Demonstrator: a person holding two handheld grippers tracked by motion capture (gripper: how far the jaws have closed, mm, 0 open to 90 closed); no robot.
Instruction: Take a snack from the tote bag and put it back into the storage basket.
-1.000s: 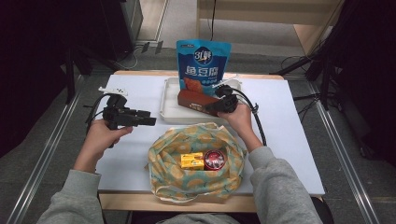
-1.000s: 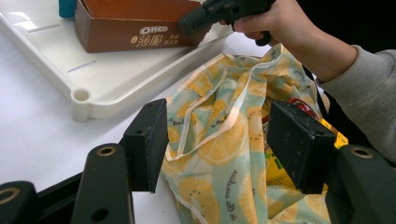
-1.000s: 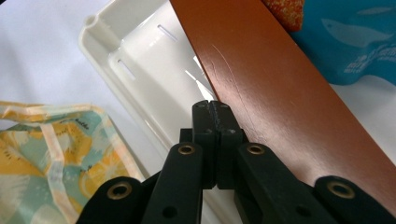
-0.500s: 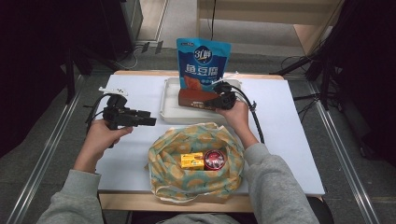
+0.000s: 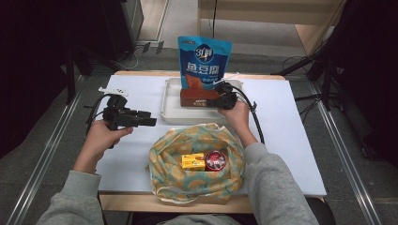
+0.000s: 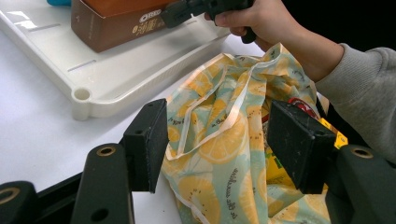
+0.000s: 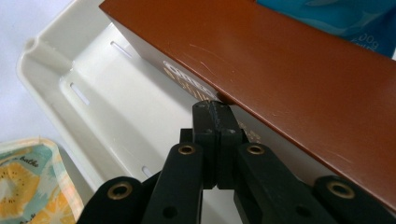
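Brown box (image 7: 289, 79) in white tray (image 7: 116, 107), clenched right hand-held gripper (image 7: 215, 109) tips against its side

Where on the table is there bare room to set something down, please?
Bare tabletop lies right of the white tray and lemon-print bag; another patch lies left of the bag, below the left gripper. The centre is crowded: blue pouch, brown box, right gripper.

White table (image 5: 291, 122) with tray (image 5: 174, 112), bag (image 5: 164, 159)
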